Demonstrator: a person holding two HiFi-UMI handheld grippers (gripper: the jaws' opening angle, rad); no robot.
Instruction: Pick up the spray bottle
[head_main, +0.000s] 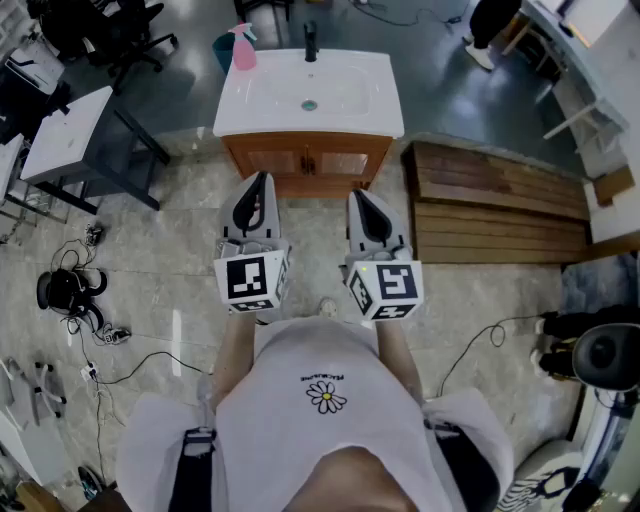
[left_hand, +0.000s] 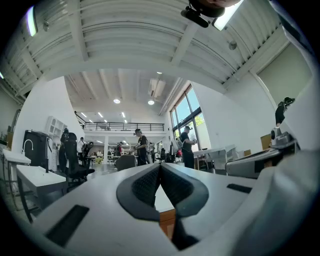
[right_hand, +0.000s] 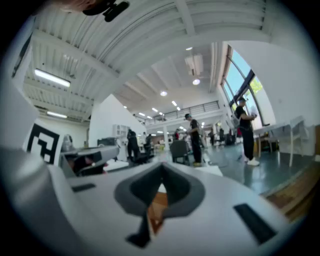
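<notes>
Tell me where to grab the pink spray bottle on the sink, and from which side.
Grip the spray bottle around its upper body, under the trigger head, coming level from the front of the sink counter. It stands upright at the back left corner, apart from the faucet, so the left gripper probably suits.

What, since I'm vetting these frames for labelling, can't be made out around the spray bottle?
Spray bottle: head view, too small to read fill or label; absent from both gripper views.
Sink cabinet: both gripper views show only a sliver; the shut left claw and right claw cover it.
</notes>
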